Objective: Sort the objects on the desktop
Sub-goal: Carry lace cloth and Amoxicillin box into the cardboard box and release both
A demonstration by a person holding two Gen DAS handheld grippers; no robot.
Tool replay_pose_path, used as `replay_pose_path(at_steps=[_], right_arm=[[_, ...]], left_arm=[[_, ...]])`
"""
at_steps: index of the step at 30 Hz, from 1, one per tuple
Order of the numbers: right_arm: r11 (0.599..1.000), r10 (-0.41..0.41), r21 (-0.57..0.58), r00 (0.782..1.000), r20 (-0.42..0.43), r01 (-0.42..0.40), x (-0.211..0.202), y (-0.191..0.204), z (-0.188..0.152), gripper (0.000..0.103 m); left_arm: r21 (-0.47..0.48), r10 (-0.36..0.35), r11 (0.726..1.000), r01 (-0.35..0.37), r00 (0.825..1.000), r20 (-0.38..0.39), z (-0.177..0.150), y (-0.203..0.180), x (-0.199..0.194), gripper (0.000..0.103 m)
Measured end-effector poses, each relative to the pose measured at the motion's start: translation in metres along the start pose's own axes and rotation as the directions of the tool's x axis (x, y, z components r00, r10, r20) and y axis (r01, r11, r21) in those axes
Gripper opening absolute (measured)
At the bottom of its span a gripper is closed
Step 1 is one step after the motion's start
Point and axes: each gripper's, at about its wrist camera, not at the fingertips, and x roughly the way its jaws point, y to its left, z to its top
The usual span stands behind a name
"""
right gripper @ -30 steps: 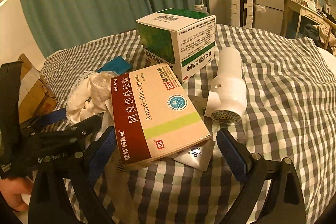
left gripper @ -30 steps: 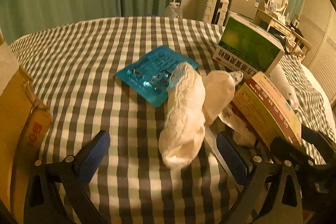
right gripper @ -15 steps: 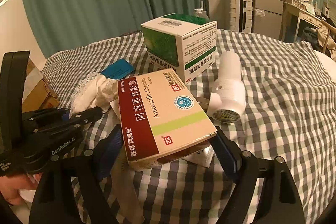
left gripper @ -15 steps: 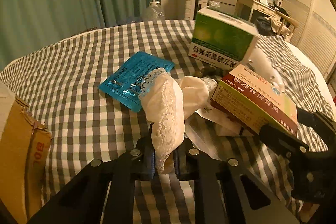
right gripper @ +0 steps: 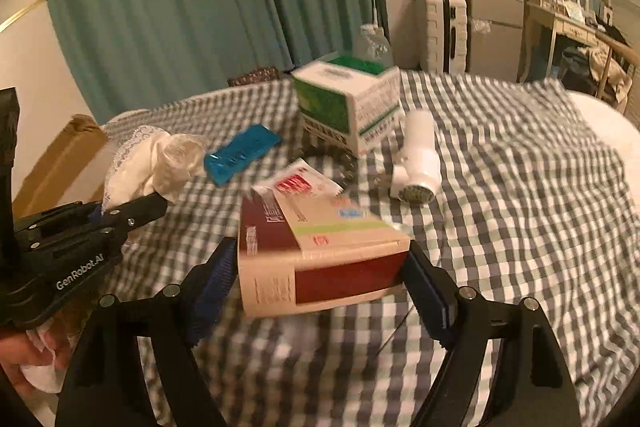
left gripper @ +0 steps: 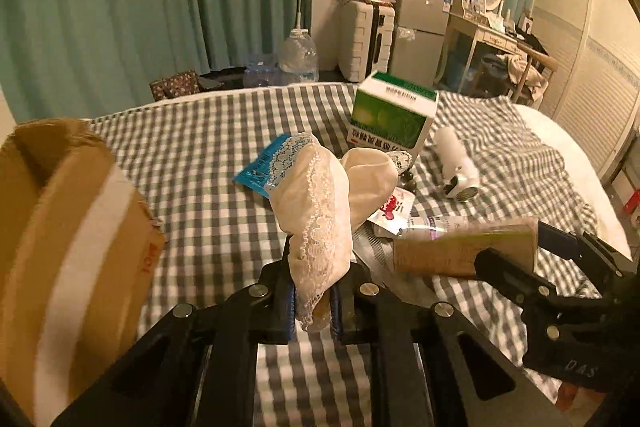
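My left tongs (left gripper: 313,301) are pinched narrow on the cream lace cloth (left gripper: 320,215), which rises from the pads at lower centre of the left wrist view and hangs above the checked bedspread (left gripper: 192,187). At the left edge of that view stands an open cardboard box (left gripper: 68,227). Behind the cloth, mid-frame, lies a blue foil packet (left gripper: 258,171), and just right of it a green-and-white carton (left gripper: 390,115) with a white cylindrical device (left gripper: 456,163) at its right.

My right tongs (right gripper: 320,281) are clamped on the maroon-and-cream medicine box (right gripper: 316,255), held at lower centre of the right wrist view, one blue pad against each end. Past it, near frame centre, a white sachet with red print (right gripper: 298,183) rests on the bedspread. The picture is blurred, so I cannot read the box's small print. The left tongs show at the left of this frame, gripping the cloth.
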Motion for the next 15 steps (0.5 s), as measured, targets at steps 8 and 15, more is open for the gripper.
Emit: replay_pose_path(at_steps=[8,15], right_arm=[[0.999,0.012,-0.041,1.000,0.011,-0.012,-0.038,0.036,-0.007,0.077],[0.998,0.019,-0.066,0.999,0.032,-0.017,-0.070,0.061,-0.014,0.076]], left_arm=[[-0.003,-0.001,1.000,0.001,0.999,0.046,0.000,0.011,-0.061,0.013],[-0.023,-0.009,1.000,0.010,0.997,0.077,-0.005,0.018,-0.097,0.013]])
